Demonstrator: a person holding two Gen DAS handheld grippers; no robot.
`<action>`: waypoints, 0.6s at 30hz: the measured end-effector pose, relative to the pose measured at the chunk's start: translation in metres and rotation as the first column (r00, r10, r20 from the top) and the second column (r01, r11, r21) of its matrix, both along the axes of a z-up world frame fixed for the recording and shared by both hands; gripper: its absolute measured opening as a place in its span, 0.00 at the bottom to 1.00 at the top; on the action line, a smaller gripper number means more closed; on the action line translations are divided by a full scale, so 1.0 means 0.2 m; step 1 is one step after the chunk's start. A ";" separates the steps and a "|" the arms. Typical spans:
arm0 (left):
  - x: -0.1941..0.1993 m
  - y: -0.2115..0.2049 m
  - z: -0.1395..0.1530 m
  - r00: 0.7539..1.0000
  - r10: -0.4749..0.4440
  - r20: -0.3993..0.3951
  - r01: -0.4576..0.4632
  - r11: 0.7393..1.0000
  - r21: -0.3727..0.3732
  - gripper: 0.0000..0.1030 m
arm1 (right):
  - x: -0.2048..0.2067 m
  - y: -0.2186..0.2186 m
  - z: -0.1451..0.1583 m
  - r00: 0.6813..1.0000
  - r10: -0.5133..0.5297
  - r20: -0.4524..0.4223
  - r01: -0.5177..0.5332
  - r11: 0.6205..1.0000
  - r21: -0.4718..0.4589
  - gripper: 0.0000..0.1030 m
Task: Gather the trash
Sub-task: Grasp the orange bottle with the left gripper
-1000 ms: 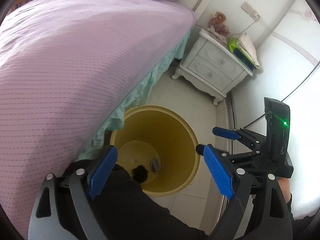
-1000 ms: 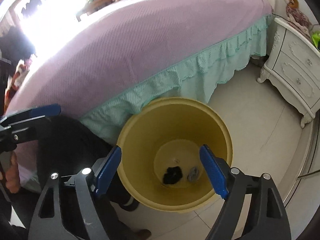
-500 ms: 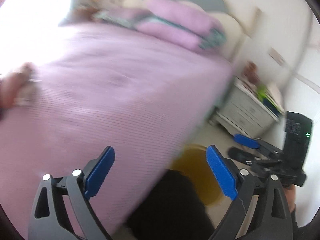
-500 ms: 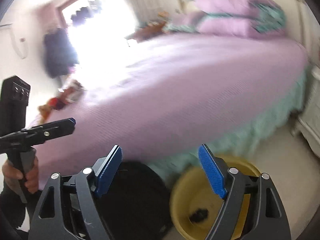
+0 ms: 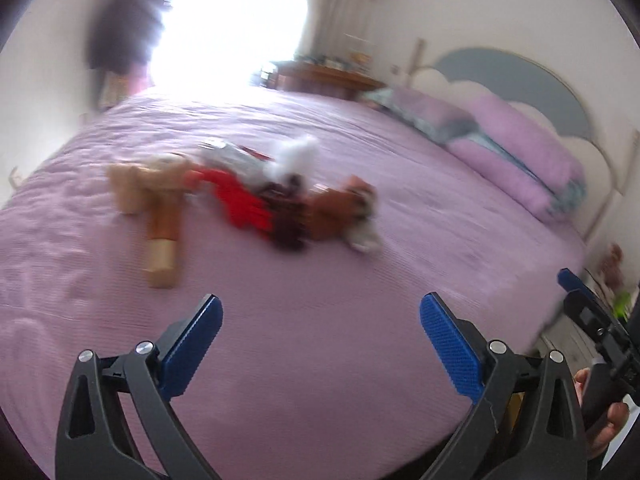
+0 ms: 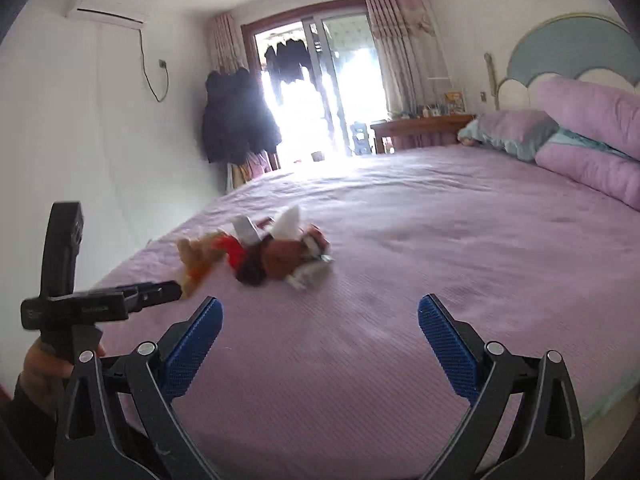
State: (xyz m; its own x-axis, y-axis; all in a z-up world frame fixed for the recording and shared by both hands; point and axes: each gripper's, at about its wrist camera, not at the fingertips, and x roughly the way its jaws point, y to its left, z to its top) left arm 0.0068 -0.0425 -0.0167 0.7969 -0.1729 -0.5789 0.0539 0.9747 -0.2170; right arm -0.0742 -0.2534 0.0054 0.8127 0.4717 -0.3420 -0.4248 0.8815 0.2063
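A heap of trash point(image 5: 276, 196) lies in the middle of the purple bed point(image 5: 360, 280): tan paper, a cardboard tube point(image 5: 162, 240), red, brown and white scraps, all blurred. The same heap of trash point(image 6: 272, 252) shows in the right wrist view. My left gripper point(image 5: 320, 336) hangs over the near part of the bed, well short of the heap, its jaws opening wide with nothing between them. My right gripper point(image 6: 320, 336) is likewise over the bed point(image 6: 400, 280), jaws opening, nothing between them. The left gripper's body point(image 6: 100, 300) appears at the left of the right wrist view.
Purple pillows point(image 6: 584, 136) and a blue headboard point(image 6: 572, 48) stand at the right. A bright glass door point(image 6: 312, 100), dark hanging clothes point(image 6: 236, 116) and a wooden desk point(image 6: 420, 128) lie beyond the bed. A hand point(image 5: 600, 420) holds the right gripper at the left wrist view's right edge.
Both grippers have swung up and away from the yellow bin on the floor and now face across the bed toward the heap. Their jaws stand a little wider.
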 end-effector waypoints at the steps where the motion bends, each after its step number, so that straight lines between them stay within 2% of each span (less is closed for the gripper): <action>1: 0.00 0.03 0.01 1.000 0.023 0.003 -0.023 1.000 0.007 0.96 | 0.03 0.04 0.01 1.000 0.018 -0.007 -0.018 1.000 -0.002 0.92; 6: 0.01 0.21 0.00 0.995 0.098 0.003 -0.098 0.995 0.007 0.96 | 0.14 0.24 -0.01 0.995 0.091 -0.045 -0.090 0.996 0.016 0.92; 11: 0.07 0.32 -0.06 0.990 0.140 -0.015 -0.140 0.990 0.009 0.96 | 0.22 0.40 -0.07 0.993 0.086 -0.084 -0.089 0.996 -0.027 0.92; 18: 0.28 0.46 -0.20 0.979 0.187 -0.082 -0.189 0.982 -0.015 0.96 | 0.32 0.50 -0.14 0.988 0.090 -0.127 -0.096 0.995 -0.040 0.92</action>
State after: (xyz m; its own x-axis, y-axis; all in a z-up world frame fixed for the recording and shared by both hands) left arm 0.0621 0.0496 -0.0559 0.7680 -0.0384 -0.6393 -0.1482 0.9605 -0.2356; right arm -0.0100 -0.1526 -0.0227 0.7158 0.5245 -0.4610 -0.4789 0.8492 0.2227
